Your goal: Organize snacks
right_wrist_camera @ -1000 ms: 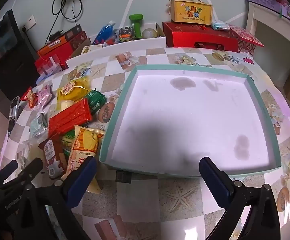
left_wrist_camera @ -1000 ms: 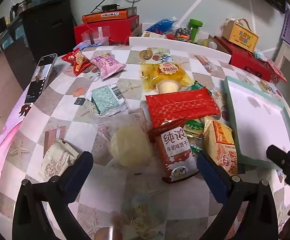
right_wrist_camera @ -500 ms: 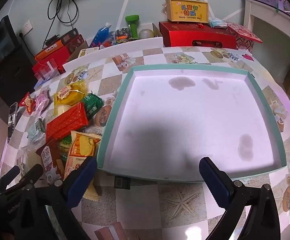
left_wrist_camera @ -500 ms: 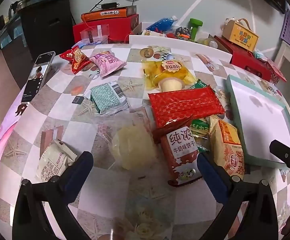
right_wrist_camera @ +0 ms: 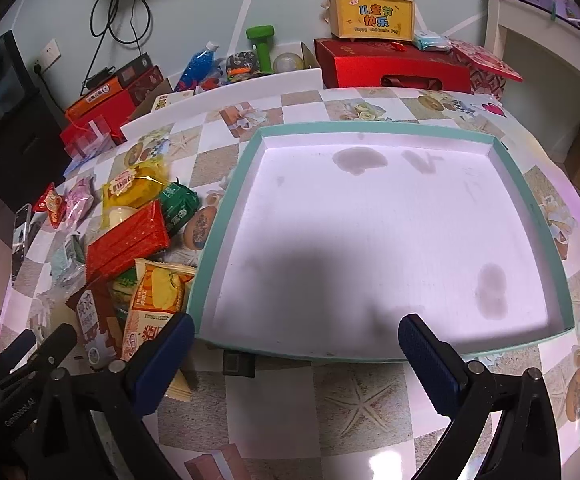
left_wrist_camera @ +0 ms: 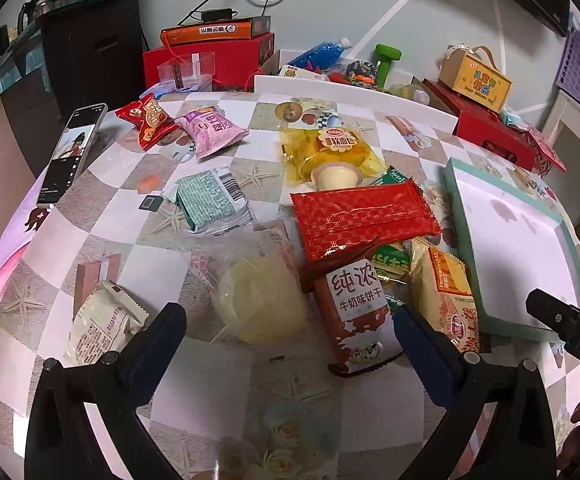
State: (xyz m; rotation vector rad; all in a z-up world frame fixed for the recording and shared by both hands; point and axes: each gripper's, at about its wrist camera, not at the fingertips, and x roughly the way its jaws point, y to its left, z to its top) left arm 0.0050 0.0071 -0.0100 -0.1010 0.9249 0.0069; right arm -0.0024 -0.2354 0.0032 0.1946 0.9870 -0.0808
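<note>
Left wrist view: my left tool (left_wrist_camera: pixel 286 326) hangs released above the counter (left_wrist_camera: pixel 218 380), its fingers wide apart and grasping nothing. Between them lies a pale round bun in clear wrap (left_wrist_camera: pixel 260 300); a milk biscuit pack (left_wrist_camera: pixel 355 312) lies at 1 o'clock, partly under a red packet (left_wrist_camera: pixel 363 218). A yellow packet (left_wrist_camera: pixel 447 300) lies just beside the tray (left_wrist_camera: pixel 459 204) at 3 o'clock. A white packet (left_wrist_camera: pixel 100 326) sits at 9 o'clock, a phone (left_wrist_camera: pixel 72 152) at 10 o'clock.

Right wrist view: my right tool (right_wrist_camera: pixel 293 338) is also released, fingers spread over the near rim of the tray (right_wrist_camera: pixel 230 216). The snack pile (right_wrist_camera: pixel 130 240) lies at 9 o'clock, outside the tray.
</note>
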